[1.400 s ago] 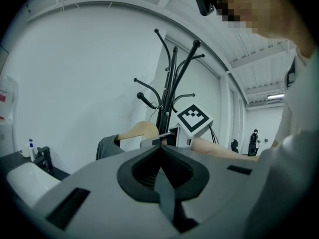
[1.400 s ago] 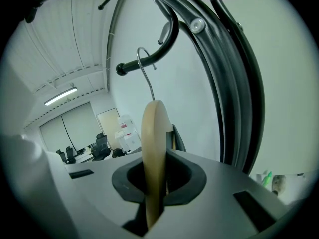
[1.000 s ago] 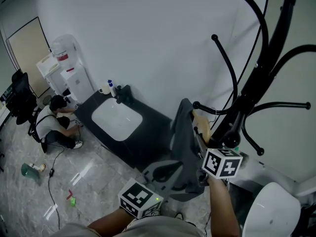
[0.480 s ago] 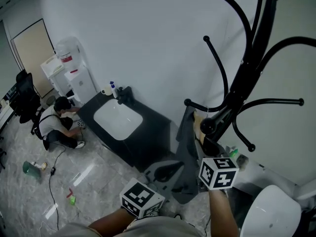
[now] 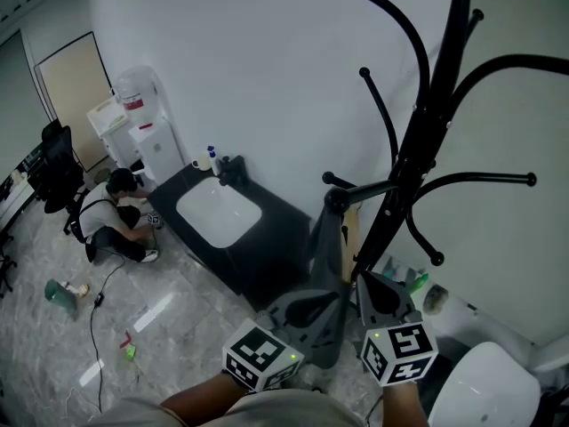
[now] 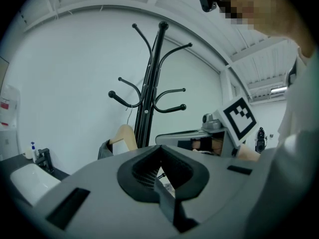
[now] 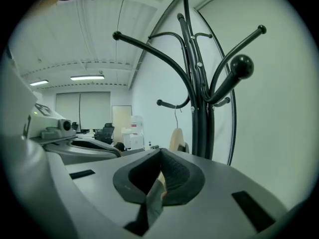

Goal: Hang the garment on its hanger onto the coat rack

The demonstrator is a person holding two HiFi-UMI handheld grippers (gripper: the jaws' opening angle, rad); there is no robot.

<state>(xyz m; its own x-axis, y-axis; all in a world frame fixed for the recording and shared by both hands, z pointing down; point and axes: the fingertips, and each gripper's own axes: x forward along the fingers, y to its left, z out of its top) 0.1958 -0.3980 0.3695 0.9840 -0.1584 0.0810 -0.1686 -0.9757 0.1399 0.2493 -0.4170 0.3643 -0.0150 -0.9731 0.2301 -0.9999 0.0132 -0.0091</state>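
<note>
Head view shows the black coat rack (image 5: 420, 105) as the biggest thing, its pole slanting up the right side with curved, ball-tipped arms spreading from it; left of its foot a black counter (image 5: 271, 229) stands against the white wall, with a white sink (image 5: 218, 216) set in its top; beyond the counter's far end a white water dispenser (image 5: 147, 140) stands by the wall, and a person (image 5: 111, 225) crouches on the floor beside it.

The dark grey garment (image 5: 324, 247) hangs on its wooden hanger (image 5: 350, 229) from one of the rack's lower arms, close beside the pole and just off the counter's near end; in both gripper views the hanger's wire hook sits over that arm, and neither gripper touches the hanger.

Low in the head view, the left gripper (image 5: 313, 302) and the right gripper (image 5: 373, 287) point up toward the garment's lower part, the left one near the hem, the right one near the foot of the pole; the left gripper view shows its two jaws pressed together with nothing between them; the right gripper view shows its jaws likewise closed, with only a thin pale sliver in the slit, too small to tell what it is.
</note>
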